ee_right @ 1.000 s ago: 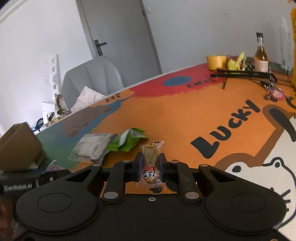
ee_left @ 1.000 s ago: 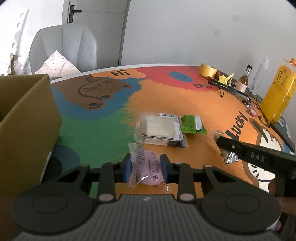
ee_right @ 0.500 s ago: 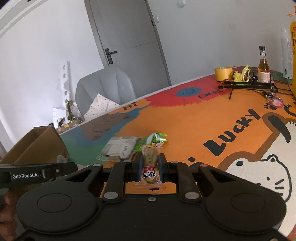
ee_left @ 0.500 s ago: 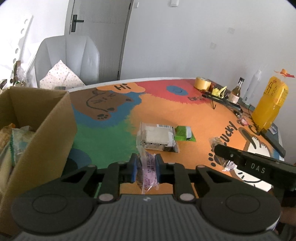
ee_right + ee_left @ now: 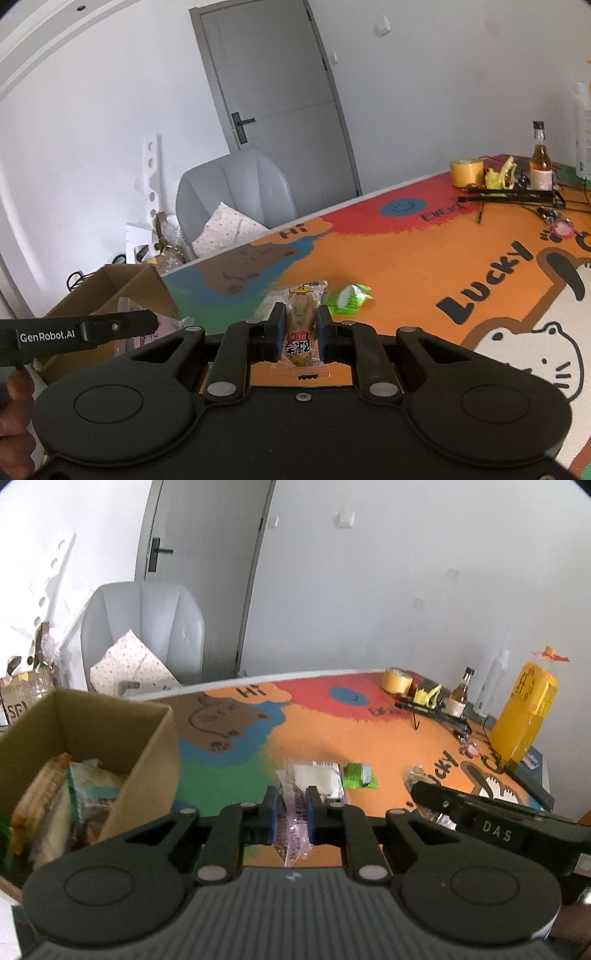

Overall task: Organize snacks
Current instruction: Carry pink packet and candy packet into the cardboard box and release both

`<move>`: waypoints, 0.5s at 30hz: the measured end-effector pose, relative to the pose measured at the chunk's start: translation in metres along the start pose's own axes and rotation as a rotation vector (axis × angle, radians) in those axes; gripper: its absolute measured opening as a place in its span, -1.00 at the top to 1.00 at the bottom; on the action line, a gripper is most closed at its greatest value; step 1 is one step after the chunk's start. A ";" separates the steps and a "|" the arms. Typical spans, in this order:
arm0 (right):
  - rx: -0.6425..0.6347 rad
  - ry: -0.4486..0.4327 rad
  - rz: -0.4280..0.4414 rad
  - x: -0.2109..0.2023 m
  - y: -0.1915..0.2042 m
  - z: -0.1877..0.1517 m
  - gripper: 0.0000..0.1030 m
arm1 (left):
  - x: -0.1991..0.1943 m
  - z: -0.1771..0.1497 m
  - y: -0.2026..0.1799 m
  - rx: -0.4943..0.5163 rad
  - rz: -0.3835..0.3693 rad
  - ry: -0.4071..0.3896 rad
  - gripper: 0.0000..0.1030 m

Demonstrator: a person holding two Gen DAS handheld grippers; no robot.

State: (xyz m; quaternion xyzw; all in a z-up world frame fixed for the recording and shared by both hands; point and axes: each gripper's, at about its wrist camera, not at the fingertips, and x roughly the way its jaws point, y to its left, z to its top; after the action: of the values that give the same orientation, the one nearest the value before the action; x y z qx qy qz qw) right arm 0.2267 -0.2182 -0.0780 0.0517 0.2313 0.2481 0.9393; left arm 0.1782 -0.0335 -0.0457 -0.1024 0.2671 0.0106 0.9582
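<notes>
A purple-wrapped snack (image 5: 294, 818) is clamped in the left gripper (image 5: 290, 810), beside the cardboard box (image 5: 147, 738) rim; a yellow snack (image 5: 300, 325) is pinched in the right gripper (image 5: 300, 330). Both have been raised above the open mat (image 5: 406, 266); the box interior is now seen.

table (image 5: 332, 734): cardboard box (image 5: 147, 746); white snack pack (image 5: 317, 775); green packet (image 5: 358, 775); tape roll (image 5: 397, 679)

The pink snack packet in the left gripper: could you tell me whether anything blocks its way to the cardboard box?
Nothing visible does. The pink snack packet is clamped in the left gripper, and the cardboard box stands open-topped just to its left.
</notes>
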 end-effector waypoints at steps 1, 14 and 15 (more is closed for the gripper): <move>-0.003 -0.004 0.004 0.000 0.003 0.001 0.70 | -0.003 0.002 0.001 0.001 0.002 -0.009 0.73; -0.048 -0.026 0.075 0.006 0.044 0.015 0.70 | -0.039 0.017 0.032 -0.015 0.048 -0.091 0.74; -0.051 -0.026 0.085 0.008 0.048 0.016 0.70 | -0.041 0.018 0.035 -0.017 0.053 -0.095 0.74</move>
State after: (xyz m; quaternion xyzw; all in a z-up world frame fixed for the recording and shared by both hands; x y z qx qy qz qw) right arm 0.2185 -0.1722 -0.0572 0.0407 0.2102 0.2927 0.9319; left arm 0.1497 0.0059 -0.0159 -0.1026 0.2238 0.0430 0.9683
